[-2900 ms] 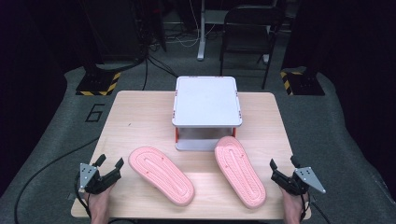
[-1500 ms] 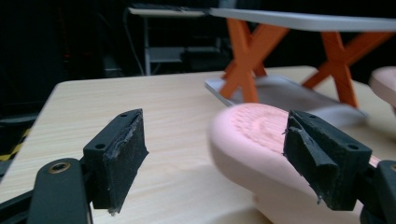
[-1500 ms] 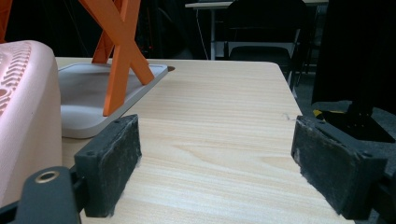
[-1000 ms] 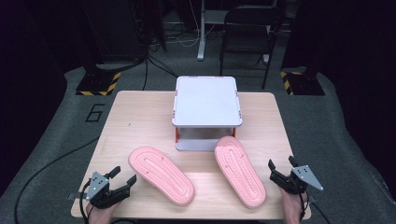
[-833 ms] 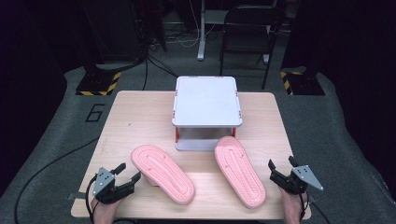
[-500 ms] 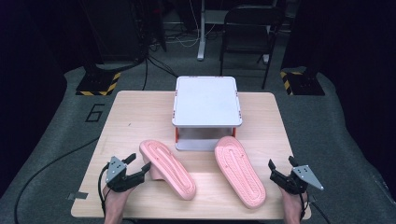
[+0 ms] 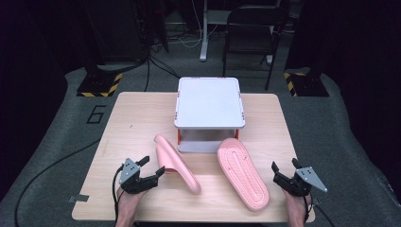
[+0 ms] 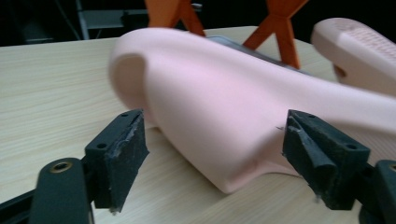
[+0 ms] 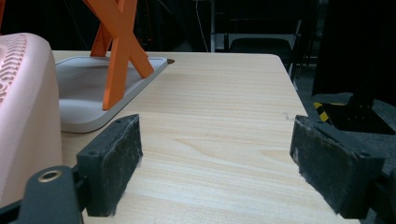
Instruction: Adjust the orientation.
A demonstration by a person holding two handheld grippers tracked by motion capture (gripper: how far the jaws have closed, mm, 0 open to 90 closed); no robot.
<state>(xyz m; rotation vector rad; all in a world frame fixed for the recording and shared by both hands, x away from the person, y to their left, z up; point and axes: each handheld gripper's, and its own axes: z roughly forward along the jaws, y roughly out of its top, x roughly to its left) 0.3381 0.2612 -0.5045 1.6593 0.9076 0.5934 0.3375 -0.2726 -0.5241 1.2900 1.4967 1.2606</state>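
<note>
the left hand-held gripper (image 7: 152,172) sits near the front left of the bench (image 7: 127,127), with its jaws spread wide and nothing pinched between them. in the left gripper view the two black pads (image 8: 120,151) stand on either side of a pink slipper (image 8: 219,121), and i cannot tell if either pad touches it. this left slipper (image 7: 176,163) is tipped up on its long edge, leaning, with its smooth side facing the gripper. the right hand-held gripper (image 7: 283,176) waits at the front right of the bench, jaws also spread and holding nothing. just beside it lies the other slipper (image 7: 242,171), flat with its bumpy sole up.

the slipper looks like soft foam, so i think it is light and a bit bendy. it should squash a little when pinched and not slip much on the rough pads. it will not break if it falls. a good place to take hold looks like the thin side edge near the middle, where the jaws can close around it. the fat strap part seems too wide.

count them: two pink slippers, two grippers, and one small white shelf (image 7: 209,101) with orange legs (image 8: 278,23) standing at the back middle of the bench. behind the bench, on the floor, is one dark chair (image 7: 250,23).
</note>
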